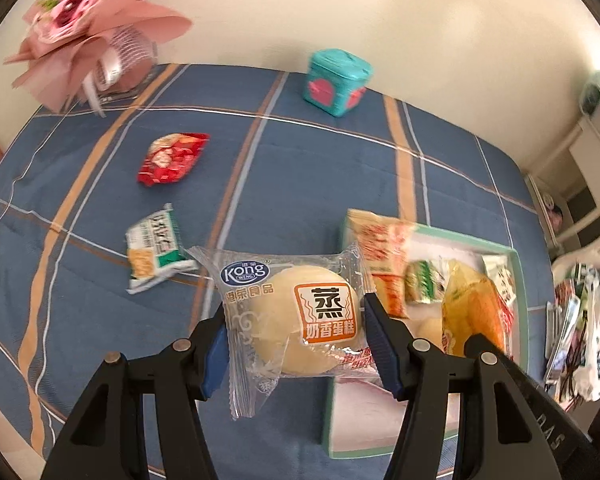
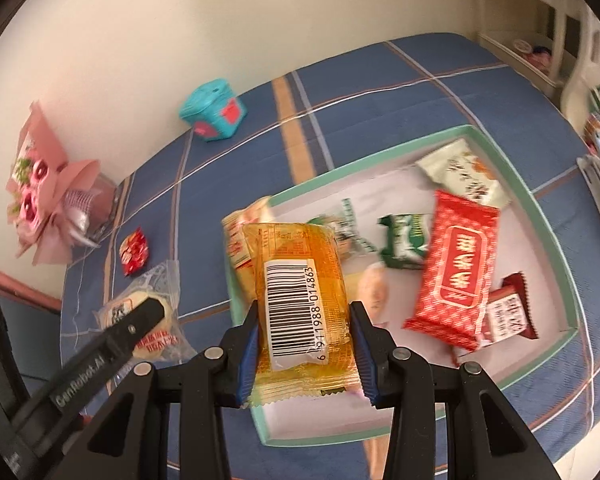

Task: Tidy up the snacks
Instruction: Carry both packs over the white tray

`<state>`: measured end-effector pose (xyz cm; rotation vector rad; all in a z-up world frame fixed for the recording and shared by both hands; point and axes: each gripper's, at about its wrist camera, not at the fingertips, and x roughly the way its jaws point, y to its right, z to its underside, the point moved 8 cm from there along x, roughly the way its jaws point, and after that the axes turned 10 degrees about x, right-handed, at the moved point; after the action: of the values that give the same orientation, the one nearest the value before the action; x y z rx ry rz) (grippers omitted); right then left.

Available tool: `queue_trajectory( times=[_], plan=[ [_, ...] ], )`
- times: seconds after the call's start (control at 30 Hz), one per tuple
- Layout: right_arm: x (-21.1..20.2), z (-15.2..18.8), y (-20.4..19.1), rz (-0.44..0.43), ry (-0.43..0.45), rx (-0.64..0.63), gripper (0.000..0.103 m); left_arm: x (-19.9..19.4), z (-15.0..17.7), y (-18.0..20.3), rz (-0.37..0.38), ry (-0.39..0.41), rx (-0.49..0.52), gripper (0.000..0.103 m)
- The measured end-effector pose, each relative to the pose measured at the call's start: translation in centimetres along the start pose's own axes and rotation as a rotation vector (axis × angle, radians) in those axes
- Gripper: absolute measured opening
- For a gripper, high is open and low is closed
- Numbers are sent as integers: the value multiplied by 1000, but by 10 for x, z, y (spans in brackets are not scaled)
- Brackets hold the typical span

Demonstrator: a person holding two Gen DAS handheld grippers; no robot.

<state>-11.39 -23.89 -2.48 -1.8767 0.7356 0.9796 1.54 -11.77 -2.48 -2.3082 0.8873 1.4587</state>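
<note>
Over the green-rimmed tray [image 2: 556, 248], at six o'clock, our right gripper [image 2: 306, 354] clamps the yellow snack pack [image 2: 300, 292]; our left gripper [image 1: 296, 344] pinches the steamed cake packet [image 1: 296, 312]. Both seem light, soft, crushable; mid-body grips suit them.

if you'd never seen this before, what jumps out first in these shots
Each hand-held gripper is clamped on a snack: the left holds a clear-wrapped steamed cake, the right an orange packet showing its barcode. Behind them a mint-rimmed tray of snacks sits on the blue plaid cloth, with a pink bouquet by the wall.
</note>
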Motion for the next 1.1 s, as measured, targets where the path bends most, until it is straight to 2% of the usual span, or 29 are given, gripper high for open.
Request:
queue_trajectory(
  times=[0.27, 0.53, 1.1],
  plan=[
    [-10, -22, 43, -2, 29, 99, 44, 6, 2, 45, 22, 4, 94, 63],
    [-9, -30, 54, -5, 40, 114, 44, 19, 3, 81, 51, 2, 165, 63],
    [8, -38, 57, -10, 32, 108, 44, 45, 3, 101, 89, -25, 188, 63]
  ],
)
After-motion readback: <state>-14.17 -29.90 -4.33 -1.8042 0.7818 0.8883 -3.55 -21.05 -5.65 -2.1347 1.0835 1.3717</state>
